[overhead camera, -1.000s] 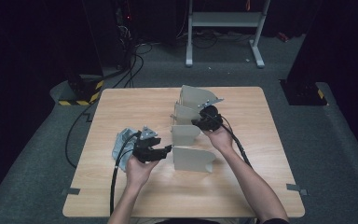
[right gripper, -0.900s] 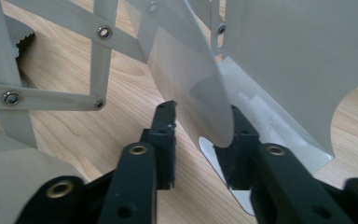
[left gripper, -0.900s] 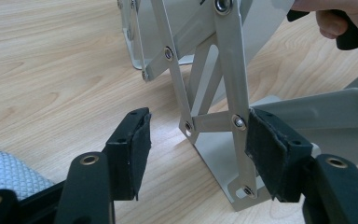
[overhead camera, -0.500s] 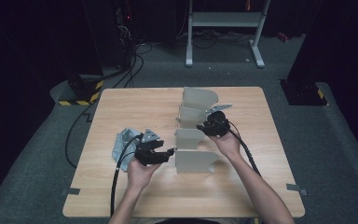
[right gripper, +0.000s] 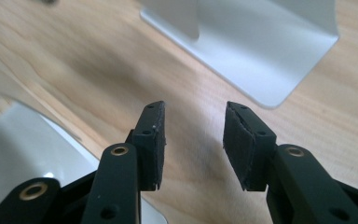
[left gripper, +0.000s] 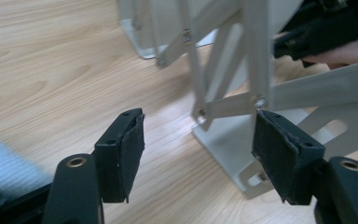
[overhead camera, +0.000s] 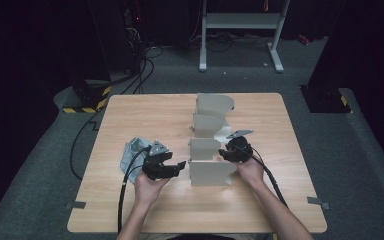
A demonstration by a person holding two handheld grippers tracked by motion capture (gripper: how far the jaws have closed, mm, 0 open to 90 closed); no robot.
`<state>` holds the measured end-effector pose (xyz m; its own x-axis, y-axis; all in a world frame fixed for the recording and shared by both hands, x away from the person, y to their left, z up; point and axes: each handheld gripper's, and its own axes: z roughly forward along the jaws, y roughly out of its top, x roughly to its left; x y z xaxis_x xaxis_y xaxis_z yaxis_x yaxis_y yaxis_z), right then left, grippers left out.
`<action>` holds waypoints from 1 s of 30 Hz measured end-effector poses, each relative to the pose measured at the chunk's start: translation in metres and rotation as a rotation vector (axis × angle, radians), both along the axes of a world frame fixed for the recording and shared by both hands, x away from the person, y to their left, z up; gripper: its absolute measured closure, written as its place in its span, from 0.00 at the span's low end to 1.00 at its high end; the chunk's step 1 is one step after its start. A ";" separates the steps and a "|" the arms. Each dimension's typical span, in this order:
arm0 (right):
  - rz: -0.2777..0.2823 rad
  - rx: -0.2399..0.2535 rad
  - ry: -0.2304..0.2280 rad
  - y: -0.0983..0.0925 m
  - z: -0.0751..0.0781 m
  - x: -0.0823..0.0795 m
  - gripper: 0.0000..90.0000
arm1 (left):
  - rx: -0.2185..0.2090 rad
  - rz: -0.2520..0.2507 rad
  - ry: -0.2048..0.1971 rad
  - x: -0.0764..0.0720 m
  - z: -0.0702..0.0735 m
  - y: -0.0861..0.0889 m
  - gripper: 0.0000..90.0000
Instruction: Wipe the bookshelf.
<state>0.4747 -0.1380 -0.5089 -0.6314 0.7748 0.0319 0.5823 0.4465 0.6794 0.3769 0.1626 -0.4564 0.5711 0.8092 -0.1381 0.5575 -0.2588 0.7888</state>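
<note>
Two grippers flank the grey metal rack [overhead camera: 210, 150] at table centre: my left gripper [overhead camera: 179, 166] just left of it, my right gripper [overhead camera: 225, 154] just right, both jaws apart after opening, nothing between them.

Pale grey metal rack [overhead camera: 207, 150], light wood-grain table [overhead camera: 130, 117], blue-grey cloth [overhead camera: 130, 152], black tongs [overhead camera: 180, 166]
</note>
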 end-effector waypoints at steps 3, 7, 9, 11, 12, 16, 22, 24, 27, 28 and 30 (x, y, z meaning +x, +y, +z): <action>-0.006 -0.040 -0.019 0.000 -0.009 -0.006 0.63 | 0.017 0.048 -0.003 0.000 -0.001 0.012 0.37; -0.014 -0.018 -0.069 -0.007 -0.014 -0.018 0.62 | 0.090 0.157 -0.017 0.002 -0.001 0.030 0.37; -0.018 -0.007 -0.085 -0.009 -0.016 -0.021 0.62 | 0.101 0.185 -0.021 0.002 -0.002 0.035 0.37; -0.026 0.008 -0.105 -0.013 -0.019 -0.029 0.63 | 0.151 0.239 -0.035 0.003 -0.004 0.044 0.36; -0.022 0.010 -0.110 -0.014 -0.019 -0.032 0.63 | 0.178 0.268 -0.035 0.004 -0.005 0.050 0.36; -0.031 0.010 -0.112 -0.017 -0.019 -0.044 0.64 | 0.164 0.328 -0.004 0.007 -0.011 0.067 0.35; -0.041 0.009 -0.111 -0.021 -0.020 -0.051 0.64 | 0.190 0.376 0.049 0.018 -0.026 0.077 0.32; -0.041 0.011 -0.111 -0.021 -0.020 -0.052 0.64 | 0.189 0.384 0.055 0.020 -0.028 0.078 0.32; -0.040 0.010 -0.112 -0.024 -0.020 -0.056 0.64 | 0.185 0.404 0.077 0.029 -0.036 0.080 0.32; -0.037 0.010 -0.111 -0.025 -0.020 -0.057 0.64 | 0.201 0.416 0.084 0.033 -0.040 0.081 0.33; -0.037 0.010 -0.110 -0.025 -0.020 -0.057 0.64 | 0.225 0.444 0.108 0.039 -0.047 0.081 0.33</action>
